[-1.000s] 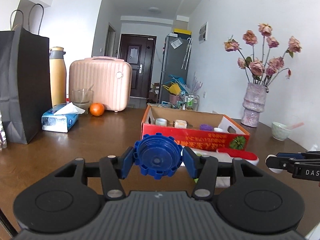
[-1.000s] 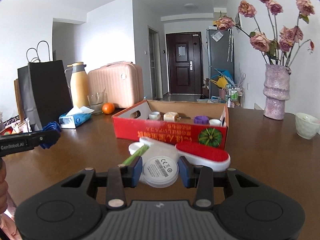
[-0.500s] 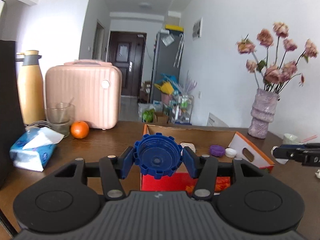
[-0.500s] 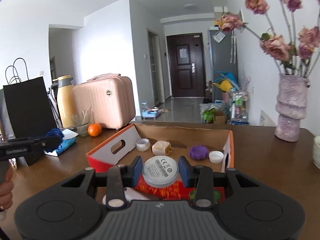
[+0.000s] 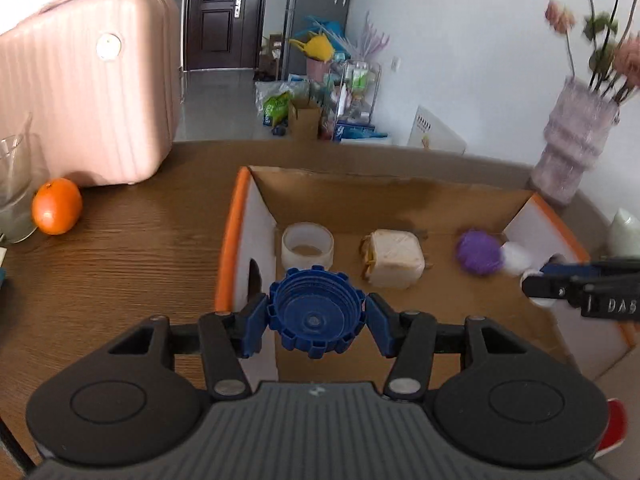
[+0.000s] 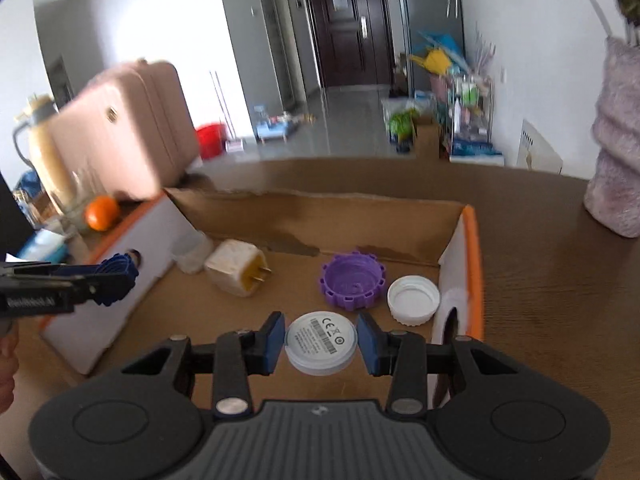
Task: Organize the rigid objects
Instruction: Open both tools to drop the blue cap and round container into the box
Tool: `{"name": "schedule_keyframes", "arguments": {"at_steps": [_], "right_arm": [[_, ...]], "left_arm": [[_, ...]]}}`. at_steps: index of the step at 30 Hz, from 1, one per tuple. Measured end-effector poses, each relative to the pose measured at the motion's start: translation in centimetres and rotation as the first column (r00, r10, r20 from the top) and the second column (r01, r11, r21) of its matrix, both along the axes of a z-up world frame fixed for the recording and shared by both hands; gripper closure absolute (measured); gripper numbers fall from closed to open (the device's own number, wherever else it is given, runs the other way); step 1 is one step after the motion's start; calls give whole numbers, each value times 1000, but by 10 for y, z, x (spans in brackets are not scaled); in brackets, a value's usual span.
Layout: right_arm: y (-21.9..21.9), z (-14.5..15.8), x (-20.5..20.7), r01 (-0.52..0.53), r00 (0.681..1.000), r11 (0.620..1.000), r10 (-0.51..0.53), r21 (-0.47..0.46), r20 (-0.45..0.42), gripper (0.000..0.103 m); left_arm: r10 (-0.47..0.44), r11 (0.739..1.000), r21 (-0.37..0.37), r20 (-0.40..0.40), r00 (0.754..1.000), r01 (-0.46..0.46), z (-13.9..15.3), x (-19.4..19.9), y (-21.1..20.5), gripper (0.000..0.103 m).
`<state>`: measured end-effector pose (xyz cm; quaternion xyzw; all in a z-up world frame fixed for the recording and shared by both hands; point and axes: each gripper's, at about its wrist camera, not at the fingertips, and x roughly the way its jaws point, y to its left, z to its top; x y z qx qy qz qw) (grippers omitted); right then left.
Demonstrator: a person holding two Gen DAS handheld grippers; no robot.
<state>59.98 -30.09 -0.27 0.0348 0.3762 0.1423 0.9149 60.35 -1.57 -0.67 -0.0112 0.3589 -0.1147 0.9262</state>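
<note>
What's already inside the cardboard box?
Cardboard box holds a purple cap, white cap, plug adapter and clear cup. The near floor is hidden by both grippers.

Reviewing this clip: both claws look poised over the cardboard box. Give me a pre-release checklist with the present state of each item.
1. Left claw grips the blue cap: ok.
2. Right claw on the white disc: cannot tell; gaps show on both sides.
3. Blue cap over the cardboard box floor, past its left wall: ok.
4. White disc over bare floor, short of the purple cap and white cap: ok.
5. Spot under the blue cap clear of the white cup and plug adapter: cannot tell.
</note>
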Motion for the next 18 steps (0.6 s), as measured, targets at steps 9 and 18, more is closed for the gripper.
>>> {"name": "schedule_keyframes", "arguments": {"at_steps": [9, 18], "right_arm": [[4, 2, -1, 41, 998, 999, -41, -4, 55, 47], [6, 71, -92, 18, 970, 1000, -15, -11, 241, 37]], "left_arm": [[55, 998, -15, -2, 998, -55, 13, -26, 1, 27], [36, 998, -63, 146, 989, -27, 55, -136, 9, 19]]}}
